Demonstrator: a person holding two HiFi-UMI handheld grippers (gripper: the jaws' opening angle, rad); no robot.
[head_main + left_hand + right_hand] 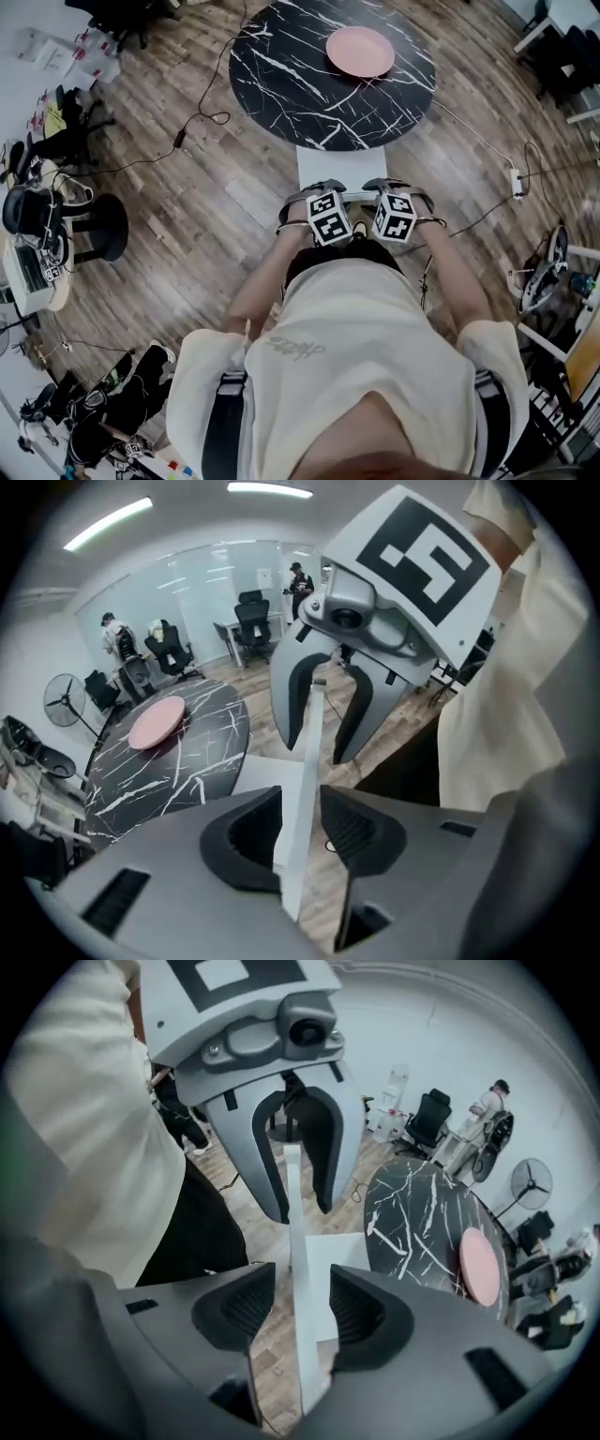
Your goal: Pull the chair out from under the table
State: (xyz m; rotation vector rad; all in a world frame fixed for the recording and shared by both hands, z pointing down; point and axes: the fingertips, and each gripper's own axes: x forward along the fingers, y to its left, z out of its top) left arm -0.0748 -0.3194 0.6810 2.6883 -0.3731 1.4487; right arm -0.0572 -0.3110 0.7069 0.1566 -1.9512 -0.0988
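A white chair stands at the round black marble table [281, 84], its seat [339, 169] showing just outside the table's edge. Its thin white back [305, 789] runs edge-on between both pairs of jaws. My left gripper [326, 190] sits on the back's top edge with its jaws drawn in tight on the panel [300, 822]. My right gripper [389, 186] straddles the same edge [292, 1305], and a gap shows on each side of the panel [305, 1335]. The grippers face each other, close together, right in front of the person's body.
A pink plate [360, 51] lies on the table. Cables and a power strip [515, 183] trail over the wood floor. A black stool [103, 225] and cluttered desks stand at the left. Office chairs, a fan [531, 1183] and people are farther back.
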